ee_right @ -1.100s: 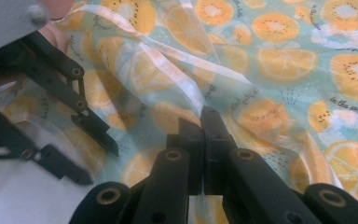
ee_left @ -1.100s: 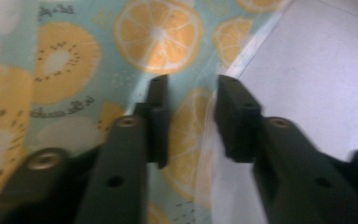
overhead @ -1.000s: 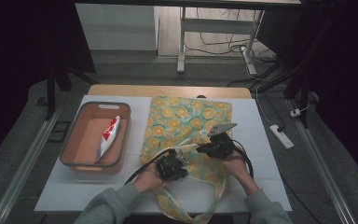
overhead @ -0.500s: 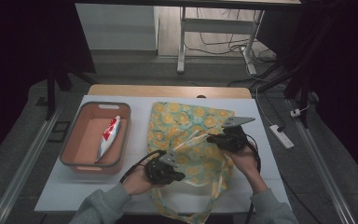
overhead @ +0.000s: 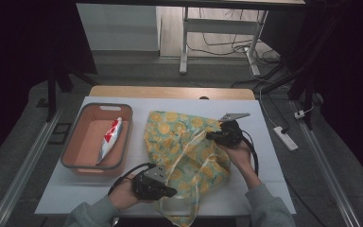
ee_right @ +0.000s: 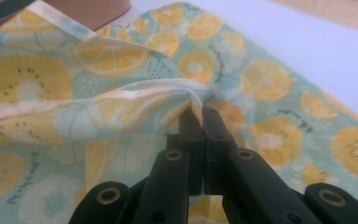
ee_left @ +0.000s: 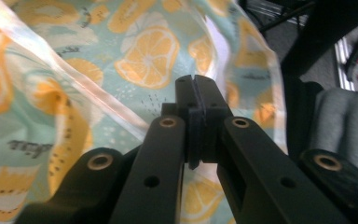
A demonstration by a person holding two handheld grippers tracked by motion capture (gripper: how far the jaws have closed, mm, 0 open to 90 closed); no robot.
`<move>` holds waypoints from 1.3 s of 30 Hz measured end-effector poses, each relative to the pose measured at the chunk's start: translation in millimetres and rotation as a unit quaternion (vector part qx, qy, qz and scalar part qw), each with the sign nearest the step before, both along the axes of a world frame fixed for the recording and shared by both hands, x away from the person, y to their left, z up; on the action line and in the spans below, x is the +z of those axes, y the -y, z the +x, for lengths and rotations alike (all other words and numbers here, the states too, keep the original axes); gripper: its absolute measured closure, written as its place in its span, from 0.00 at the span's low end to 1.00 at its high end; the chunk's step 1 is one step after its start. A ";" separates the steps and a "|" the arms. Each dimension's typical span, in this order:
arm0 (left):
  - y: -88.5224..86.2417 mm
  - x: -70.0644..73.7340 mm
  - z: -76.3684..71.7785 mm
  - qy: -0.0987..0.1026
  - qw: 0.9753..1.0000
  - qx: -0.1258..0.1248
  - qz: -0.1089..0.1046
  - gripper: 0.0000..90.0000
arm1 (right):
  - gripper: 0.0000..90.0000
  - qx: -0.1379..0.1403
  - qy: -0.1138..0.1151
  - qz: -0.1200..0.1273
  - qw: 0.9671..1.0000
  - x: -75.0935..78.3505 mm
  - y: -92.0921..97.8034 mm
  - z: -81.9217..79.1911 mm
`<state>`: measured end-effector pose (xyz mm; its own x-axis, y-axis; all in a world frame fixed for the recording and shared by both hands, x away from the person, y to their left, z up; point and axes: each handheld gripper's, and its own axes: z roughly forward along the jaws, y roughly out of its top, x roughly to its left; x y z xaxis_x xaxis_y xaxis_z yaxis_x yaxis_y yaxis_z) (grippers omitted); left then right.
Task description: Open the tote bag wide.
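Spread wider now, lemon-print bag (overhead: 184,146) stretches between both clamped grippers.

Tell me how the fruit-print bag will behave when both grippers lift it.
Probably floppy: the bag already sags in folds between the left gripper and the right gripper. Likely light, since the thin cloth lies nearly flat. Its loose handles may dangle, so the mouth could droop shut.

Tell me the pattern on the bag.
Orange and yellow citrus slices on pale teal bag, clearest in the right gripper view.
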<state>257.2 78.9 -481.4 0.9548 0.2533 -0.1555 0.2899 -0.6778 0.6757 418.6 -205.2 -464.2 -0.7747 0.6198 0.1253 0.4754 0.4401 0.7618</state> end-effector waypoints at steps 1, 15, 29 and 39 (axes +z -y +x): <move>-0.3 0.1 1.4 0.000 1.000 0.007 -0.004 0.87 | 0.99 0.002 0.000 -0.002 1.000 -0.2 -1.0 -0.8; -10.6 24.5 11.8 0.097 0.975 0.200 0.019 0.41 | 0.99 0.026 0.009 0.003 1.000 7.9 -3.8 -14.9; -45.1 42.1 52.9 0.074 0.972 0.224 -0.024 0.98 | 0.99 0.048 0.043 0.015 0.998 43.8 22.8 -44.3; -42.1 29.6 90.6 0.081 0.958 0.274 0.019 0.96 | 0.99 0.069 0.043 0.025 0.996 48.5 13.6 -56.2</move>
<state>347.8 121.0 -451.8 0.6879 0.7258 0.0026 0.5032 -0.4795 0.7189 362.4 -218.8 -415.8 -0.8618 0.5005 0.0825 0.3442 0.4576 0.8198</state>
